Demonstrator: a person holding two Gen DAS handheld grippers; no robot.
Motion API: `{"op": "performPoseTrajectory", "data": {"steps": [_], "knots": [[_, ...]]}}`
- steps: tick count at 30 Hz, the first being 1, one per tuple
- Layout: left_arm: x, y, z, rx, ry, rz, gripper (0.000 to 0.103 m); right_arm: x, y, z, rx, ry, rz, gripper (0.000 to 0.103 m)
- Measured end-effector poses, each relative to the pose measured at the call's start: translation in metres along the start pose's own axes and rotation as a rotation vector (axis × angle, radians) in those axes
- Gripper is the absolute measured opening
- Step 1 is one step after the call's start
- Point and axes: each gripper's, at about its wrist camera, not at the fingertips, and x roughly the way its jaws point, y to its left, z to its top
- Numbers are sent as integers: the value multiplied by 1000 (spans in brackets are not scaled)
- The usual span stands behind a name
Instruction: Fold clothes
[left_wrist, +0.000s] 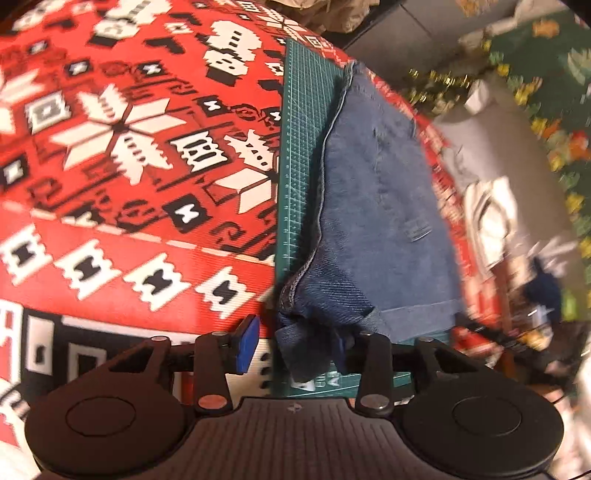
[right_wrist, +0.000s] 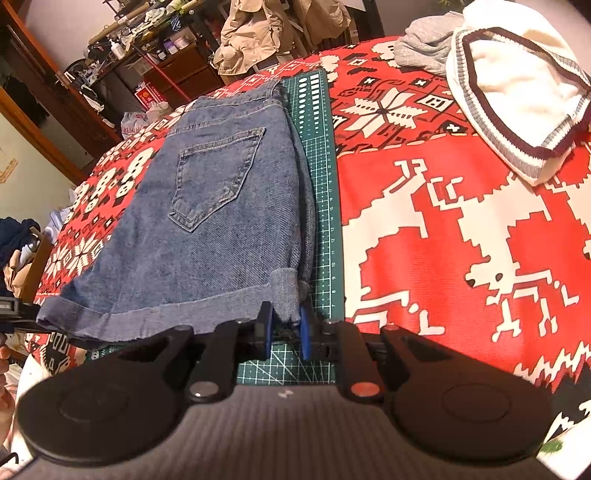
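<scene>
Left wrist view: left gripper (left_wrist: 295, 347) angled steeply down over the table edge. Jaws stand partly apart; the left blue pad (left_wrist: 246, 345) is clear of the cloth, the right pad mostly hidden behind a bunched denim corner that hangs between them. No pinch visible. Denim shorts (left_wrist: 369, 192) lie folded lengthwise, a long stitched edge running along a green cutting mat (left_wrist: 299, 166) with a fine printed grid. Beneath, a red tablecloth (left_wrist: 129, 147) with white and black woven-look snowflake motifs. Picture blurred toward the right.

Right wrist view: right gripper (right_wrist: 285, 328) also pitched down, jaws narrow, blue pads (right_wrist: 266, 330) pressed either side of a rolled cuff corner of the shorts (right_wrist: 221, 206). Denim mid-blue, diagonal twill, patch pocket (right_wrist: 218, 173) facing up, hem turned in a cuff. Shorts rest partly on the mat (right_wrist: 325, 221), ruler marks along its edge. White knit garment (right_wrist: 517, 96) with dark-striped ribbed trim lies well apart at upper right on the cloth (right_wrist: 443, 221).
</scene>
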Motion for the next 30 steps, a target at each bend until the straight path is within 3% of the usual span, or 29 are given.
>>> {"op": "performPoseTrajectory", "data": {"steps": [4, 6, 10, 15, 19, 22, 28, 30], "knots": [[0, -6, 1, 21, -15, 41, 11, 0, 0, 0, 2, 0, 2, 16], [-4, -1, 1, 6, -26, 59, 8, 0, 1, 0, -4, 2, -3, 16], [-15, 20, -1, -54, -40, 14, 7, 2, 1, 1, -13, 11, -11, 16], [-9, 29, -8, -78, -25, 10, 5, 3, -1, 1, -3, 17, -4, 16], [-14, 46, -13, -186, -43, -46, 1, 3, -1, 1, 2, 14, -3, 16], [-22, 52, -21, -217, -64, -8, 0, 3, -1, 0, 4, 13, -6, 16], [-45, 42, -20, -202, -145, -103, 0, 3, 4, 1, -17, 18, -19, 16], [-45, 41, -14, -208, -154, -135, 9, 3, 4, 2, -16, 20, -18, 16]]}}
